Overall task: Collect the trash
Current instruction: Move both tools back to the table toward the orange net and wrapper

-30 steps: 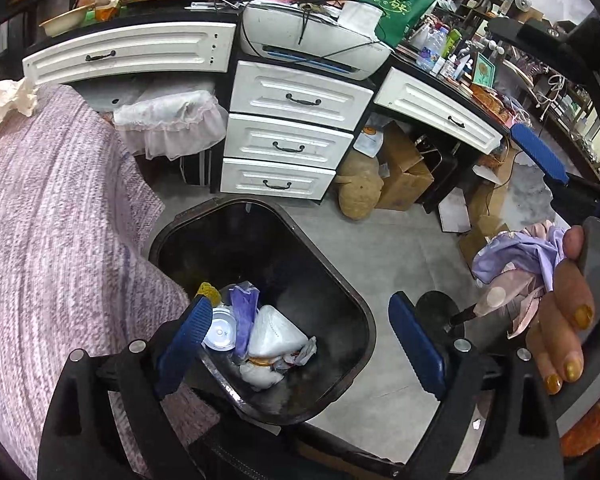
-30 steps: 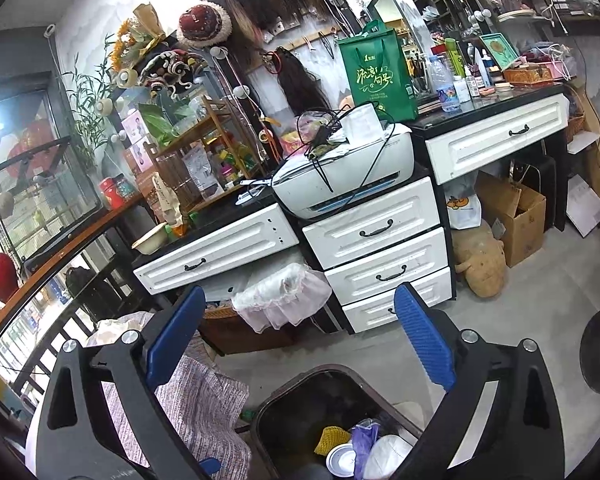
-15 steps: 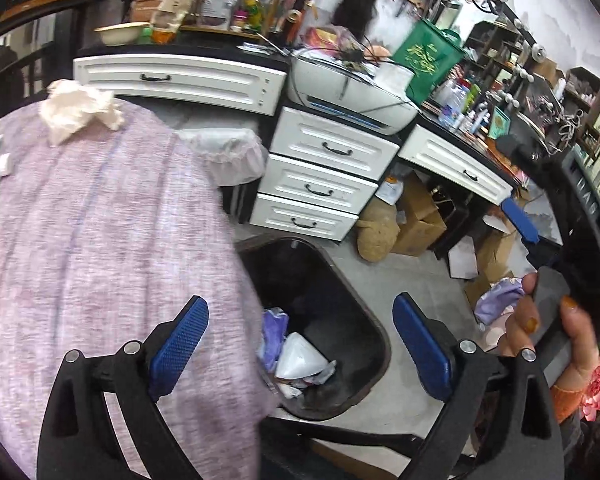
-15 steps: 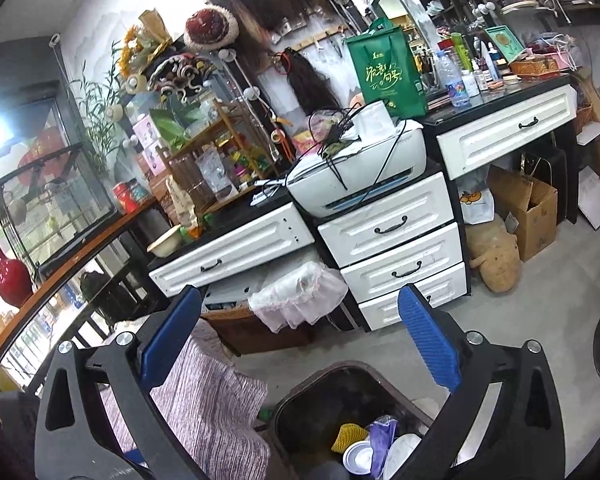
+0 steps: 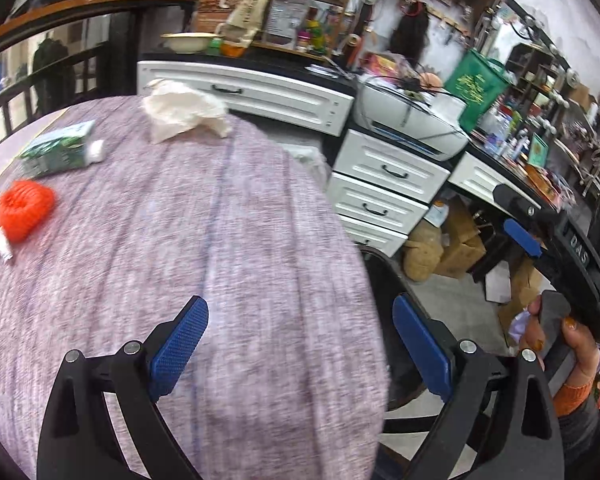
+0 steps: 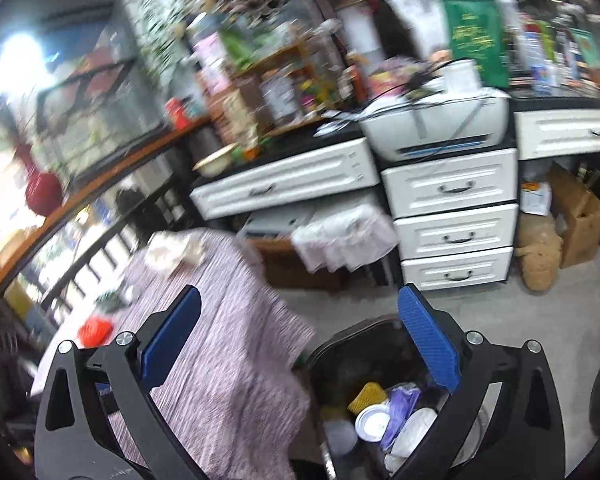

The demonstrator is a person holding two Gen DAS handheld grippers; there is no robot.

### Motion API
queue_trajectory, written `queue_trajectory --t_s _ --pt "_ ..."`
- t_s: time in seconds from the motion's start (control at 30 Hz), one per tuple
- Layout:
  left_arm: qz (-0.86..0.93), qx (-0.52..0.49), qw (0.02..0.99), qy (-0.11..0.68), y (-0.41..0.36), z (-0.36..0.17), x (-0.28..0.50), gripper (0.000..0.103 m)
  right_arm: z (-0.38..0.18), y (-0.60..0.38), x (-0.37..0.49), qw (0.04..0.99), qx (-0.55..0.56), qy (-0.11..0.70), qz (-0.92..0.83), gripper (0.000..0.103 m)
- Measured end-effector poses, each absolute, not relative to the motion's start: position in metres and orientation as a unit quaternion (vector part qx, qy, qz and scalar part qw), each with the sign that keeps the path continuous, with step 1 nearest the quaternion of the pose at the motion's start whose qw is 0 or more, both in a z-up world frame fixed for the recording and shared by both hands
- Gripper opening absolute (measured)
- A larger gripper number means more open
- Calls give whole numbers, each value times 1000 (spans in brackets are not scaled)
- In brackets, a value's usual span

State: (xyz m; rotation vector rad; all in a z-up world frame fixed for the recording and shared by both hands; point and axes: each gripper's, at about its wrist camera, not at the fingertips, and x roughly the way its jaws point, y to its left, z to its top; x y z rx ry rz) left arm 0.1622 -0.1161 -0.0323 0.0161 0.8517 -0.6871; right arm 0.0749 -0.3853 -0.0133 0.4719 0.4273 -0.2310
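Left wrist | crumpled white tissue [image 5: 182, 110] | orange mesh ball [image 5: 24, 210] | tablecloth [image 5: 220, 240]

White letters "DAS" stand on the black body of the right-hand tool [image 5: 578, 255] in the left wrist view. Gold characters on the green paper bag [image 5: 477, 89] are too blurred to read.

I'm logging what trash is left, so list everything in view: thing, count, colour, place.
crumpled tissue: 1, white, far edge of the tablecloth
carton: 1, green-white, lying on table's left
net ball: 1, orange, table's left edge
tablecloth: 1, mauve, covering table
trash bin: 1, black, on floor beside table, holding trash
printer: 1, white, on drawer unit
left gripper: open, empty, over table
right gripper: open, empty, above bin
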Motion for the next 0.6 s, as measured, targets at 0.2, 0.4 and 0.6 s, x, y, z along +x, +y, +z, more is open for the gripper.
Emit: queue_trajectory --t_s 0.2,0.4,0.6 --pt "-289 3 867 405 -78 -34 168 92 -17 -339 110 949 186 252 -40 97" --pt "-234 -11 883 407 -28 -39 177 92 -22 -289 141 946 145 288 25 97" --pt "-184 -36 891 413 26 -41 192 92 -27 -247 175 933 112 328 91 97"
